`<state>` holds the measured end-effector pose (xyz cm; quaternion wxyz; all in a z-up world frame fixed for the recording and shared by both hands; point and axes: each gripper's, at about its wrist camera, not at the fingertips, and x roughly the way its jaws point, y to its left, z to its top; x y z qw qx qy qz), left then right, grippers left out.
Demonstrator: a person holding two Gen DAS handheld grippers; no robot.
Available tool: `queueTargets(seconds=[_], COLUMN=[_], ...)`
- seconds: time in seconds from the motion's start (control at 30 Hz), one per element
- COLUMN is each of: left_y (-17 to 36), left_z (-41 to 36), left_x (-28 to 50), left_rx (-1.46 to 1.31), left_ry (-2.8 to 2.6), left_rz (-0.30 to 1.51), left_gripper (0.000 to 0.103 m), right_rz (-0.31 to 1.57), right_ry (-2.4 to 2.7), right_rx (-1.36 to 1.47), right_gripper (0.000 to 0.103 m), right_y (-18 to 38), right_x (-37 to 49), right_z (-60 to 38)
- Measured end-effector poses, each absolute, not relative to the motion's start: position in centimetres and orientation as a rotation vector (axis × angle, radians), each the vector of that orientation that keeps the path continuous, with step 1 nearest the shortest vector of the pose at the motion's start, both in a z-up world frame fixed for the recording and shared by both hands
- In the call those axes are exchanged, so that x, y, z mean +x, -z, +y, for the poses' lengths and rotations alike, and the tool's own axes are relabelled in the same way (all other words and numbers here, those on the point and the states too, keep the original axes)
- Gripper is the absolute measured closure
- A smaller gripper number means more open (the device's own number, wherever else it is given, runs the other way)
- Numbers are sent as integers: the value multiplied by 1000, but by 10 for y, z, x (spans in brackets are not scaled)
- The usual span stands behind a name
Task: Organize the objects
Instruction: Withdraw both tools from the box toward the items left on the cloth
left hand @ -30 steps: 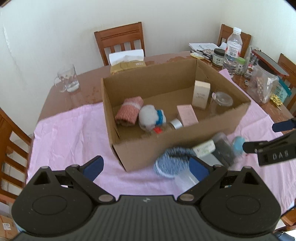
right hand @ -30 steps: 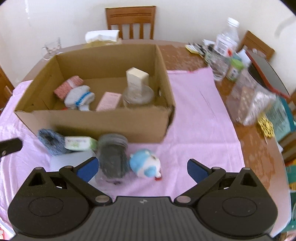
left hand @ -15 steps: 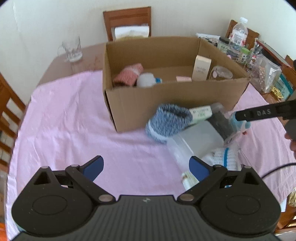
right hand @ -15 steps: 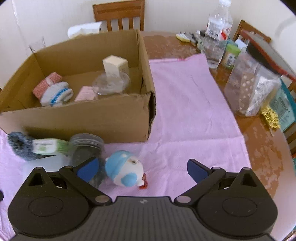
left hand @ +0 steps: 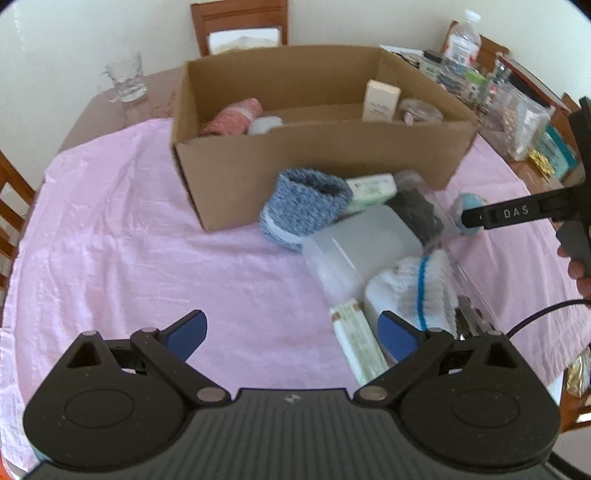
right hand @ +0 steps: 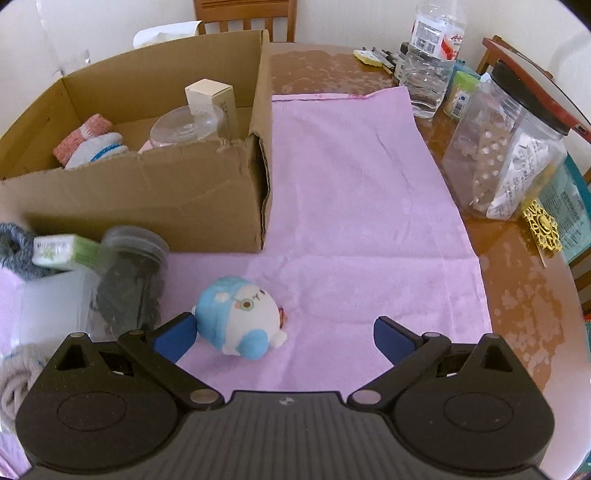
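Observation:
A cardboard box (left hand: 280, 162) (right hand: 159, 192) on a pink cloth holds a pink sock roll (left hand: 232, 118), a cream carton (left hand: 380, 99) and a clear lid (right hand: 184, 125). In front of it lie a blue knitted sock (left hand: 306, 206), a green-white packet (left hand: 371, 188), a dark jar (right hand: 129, 280), a clear tub (left hand: 362, 251), a white sock with a blue stripe (left hand: 417, 291) and a blue-white plush toy (right hand: 238, 317). My right gripper (right hand: 284, 336) is open, its left fingertip beside the plush. My left gripper (left hand: 293, 330) is open over bare cloth, left of the white sock.
A glass mug (left hand: 123, 77) stands at the table's far left. A water bottle (right hand: 432, 55), small jars, pens and a clear lidded container (right hand: 509, 155) crowd the right side. Wooden chairs (left hand: 238, 22) ring the table. A long boxed tube (left hand: 356, 343) lies near my left gripper.
Both grippers have pulled back and lowered toward the near side of the table. The plush toy now sits close against my right gripper's left finger. More items show in the left wrist view.

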<state>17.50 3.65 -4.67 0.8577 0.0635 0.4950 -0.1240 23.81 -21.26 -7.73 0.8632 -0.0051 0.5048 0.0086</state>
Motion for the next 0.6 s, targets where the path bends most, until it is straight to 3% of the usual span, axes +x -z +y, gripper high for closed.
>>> queueTargets(seconds=[0.6], left_y=[69], left_z=[44], left_x=[163], left_rx=[126], left_ry=[259], left_rz=[1125], left_gripper=[4], right_rz=[1043], right_ry=[-86], right_rx=[-26], right_gripper=[0], right_y=[75], right_x=[228], right_z=[-208])
